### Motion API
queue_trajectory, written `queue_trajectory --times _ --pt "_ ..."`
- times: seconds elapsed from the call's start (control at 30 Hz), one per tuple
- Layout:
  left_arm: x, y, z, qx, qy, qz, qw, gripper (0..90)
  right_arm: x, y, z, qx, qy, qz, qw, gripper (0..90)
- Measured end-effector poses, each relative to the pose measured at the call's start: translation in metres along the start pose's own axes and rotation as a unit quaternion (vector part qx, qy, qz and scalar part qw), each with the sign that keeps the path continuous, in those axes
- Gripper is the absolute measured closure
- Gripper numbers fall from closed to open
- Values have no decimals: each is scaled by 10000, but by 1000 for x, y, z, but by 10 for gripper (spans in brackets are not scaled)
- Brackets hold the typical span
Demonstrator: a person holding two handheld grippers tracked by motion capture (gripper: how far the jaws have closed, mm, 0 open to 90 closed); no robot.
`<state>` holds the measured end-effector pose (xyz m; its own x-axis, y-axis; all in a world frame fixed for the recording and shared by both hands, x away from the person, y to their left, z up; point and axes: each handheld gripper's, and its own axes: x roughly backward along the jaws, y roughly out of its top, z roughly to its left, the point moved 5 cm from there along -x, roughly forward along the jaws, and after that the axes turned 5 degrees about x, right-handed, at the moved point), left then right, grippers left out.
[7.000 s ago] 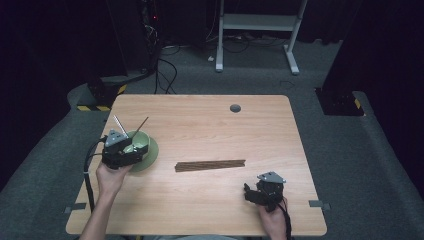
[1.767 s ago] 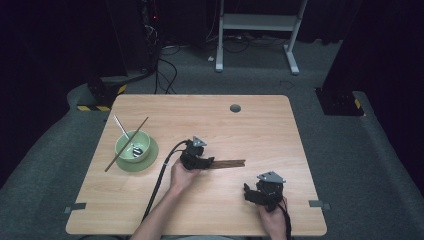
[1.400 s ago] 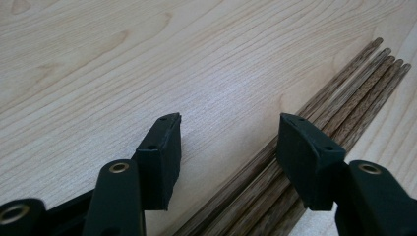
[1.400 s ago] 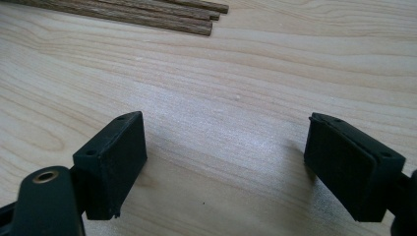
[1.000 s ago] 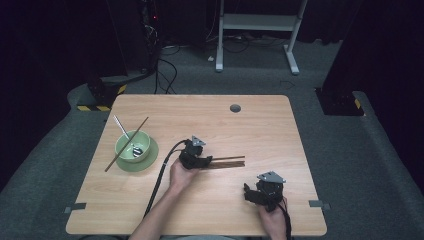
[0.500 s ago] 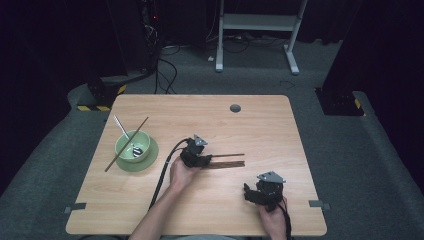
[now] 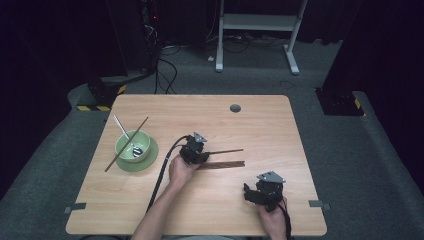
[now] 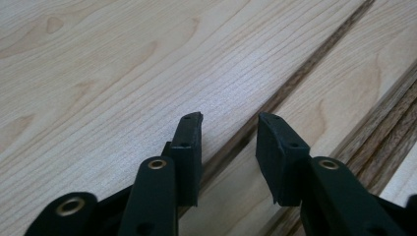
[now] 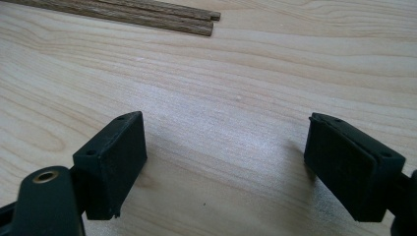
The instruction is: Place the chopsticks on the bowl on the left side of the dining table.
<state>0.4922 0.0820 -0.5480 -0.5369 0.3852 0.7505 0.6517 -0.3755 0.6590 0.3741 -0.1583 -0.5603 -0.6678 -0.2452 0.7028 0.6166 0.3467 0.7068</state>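
High view: the left tongs point(image 7: 196, 150) sit over one stick point(image 7: 225, 151), split from the stick pile point(image 7: 222, 164) mid-worktop point(image 7: 260, 125).

Left gripper view: jaws just closing, stick point(image 8: 295, 81) between, not pinched yet — squeeze straight.

Right gripper view: right tongs point(image 9: 223, 162) wide open, empty — wait.

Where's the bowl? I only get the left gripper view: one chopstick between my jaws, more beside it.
Observer: In the high view the green bowl sits on the table's left part, well apart from the left gripper.
Operator: Anything in it?
Observer: A spoon stands in it, and a lone chopstick leans across its rim.
Operator: And my other hand?
Observer: The right gripper rests near the table's front edge, jaws open over bare wood. Your left jaws have just been closing around the single chopstick; the pads do not seem to press on it yet.
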Motion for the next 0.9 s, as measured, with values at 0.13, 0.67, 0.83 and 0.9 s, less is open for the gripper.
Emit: queue_trajectory --times 0.13,0.67,0.83,0.9 --pt "0 0 2 -24 -22 -19 10000 658 0 0 0 10 -4 -5 10000 158" --pt "0 0 6 -56 -72 -50 9999 717 0 0 0 10 -4 -6 10000 158" --pt "0 0 9 -32 -69 -75 9999 726 0 0 0 -23 -5 3 10000 158" --pt "0 0 9 -42 -71 -82 9999 728 0 0 0 12 -4 -6 10000 158"
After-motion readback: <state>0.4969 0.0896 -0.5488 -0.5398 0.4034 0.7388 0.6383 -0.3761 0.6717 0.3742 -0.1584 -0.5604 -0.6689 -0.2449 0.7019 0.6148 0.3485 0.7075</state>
